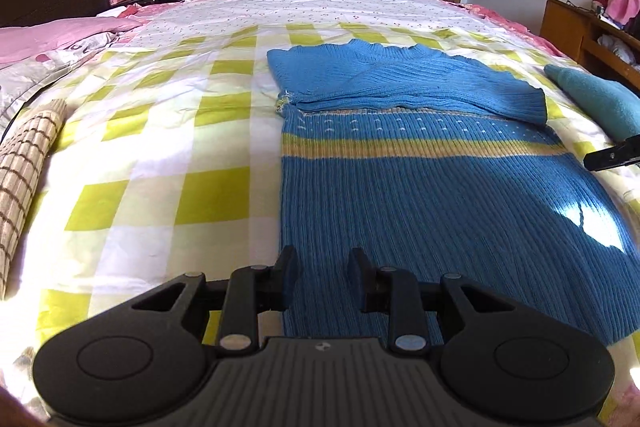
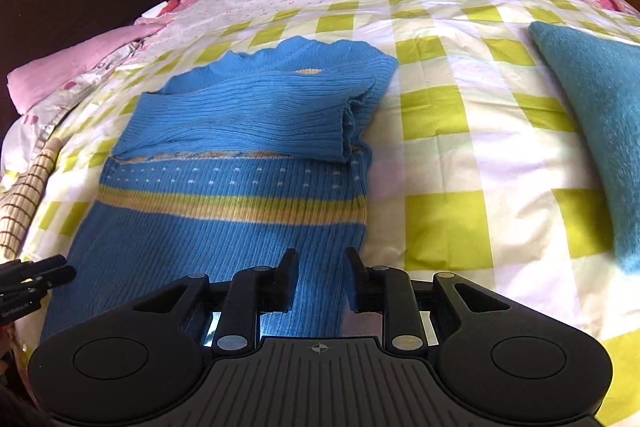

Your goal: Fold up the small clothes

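Blue sweater (image 1: pixel 420 195) — one; teal cloth (image 2: pixel 596 115) — one.

The blue knit sweater (image 1: pixel 420 187) lies flat on the bed, hem toward the cameras and round neckline at the far end. The fabric is ribbed lengthwise. A yellow band crosses the chest, with rows of small white dashes above it. Both sleeves are folded inward across the upper chest; the ribbed cuff (image 1: pixel 524 103) of the top one reaches the sweater's right edge. Sunlight falls on part of the lower body.
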